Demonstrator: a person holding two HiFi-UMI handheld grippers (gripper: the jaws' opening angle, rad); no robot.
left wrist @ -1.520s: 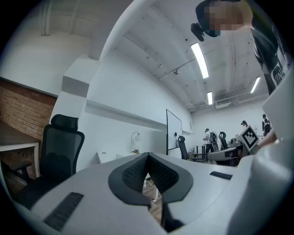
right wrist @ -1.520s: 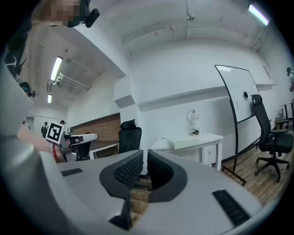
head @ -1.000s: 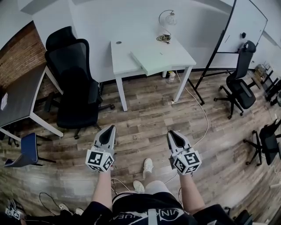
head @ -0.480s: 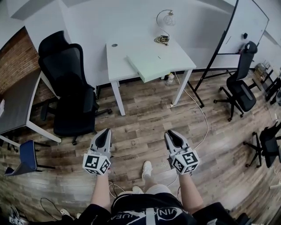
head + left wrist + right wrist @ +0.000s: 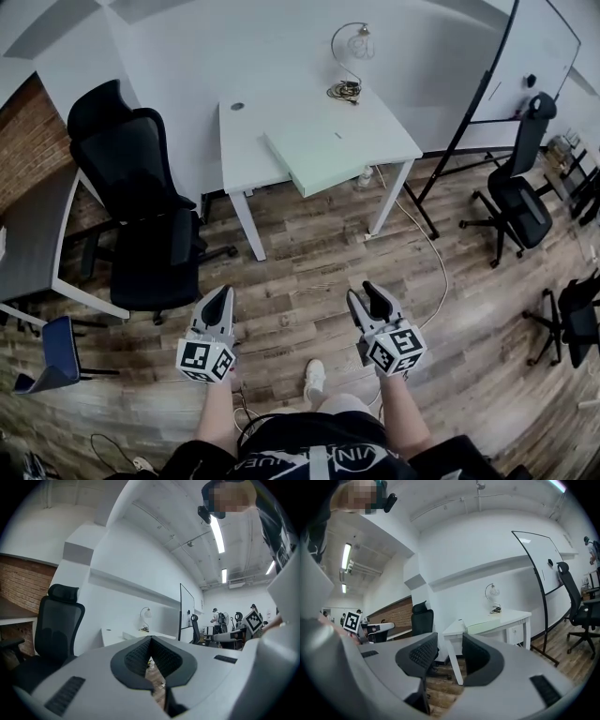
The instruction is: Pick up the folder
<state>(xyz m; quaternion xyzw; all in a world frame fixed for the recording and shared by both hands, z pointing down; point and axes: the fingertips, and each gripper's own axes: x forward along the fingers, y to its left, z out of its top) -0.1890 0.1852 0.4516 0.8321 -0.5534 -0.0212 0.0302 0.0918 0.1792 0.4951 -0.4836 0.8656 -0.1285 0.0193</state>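
We see the folder (image 5: 323,161) flat on the counter (image 5: 244,122), overhanging its near edge, long axis seemingly along that edge. Well short of the counter, our right gripper (image 5: 366,295), jaws opening on nothing, is nearer; the left gripper (image 5: 222,292) has its jaws closed and empty

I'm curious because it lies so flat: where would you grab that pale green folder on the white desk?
Grip the folder at its near corner, which seems to jut past the front edge of the desk. Come in level from the front, one jaw under, one over.
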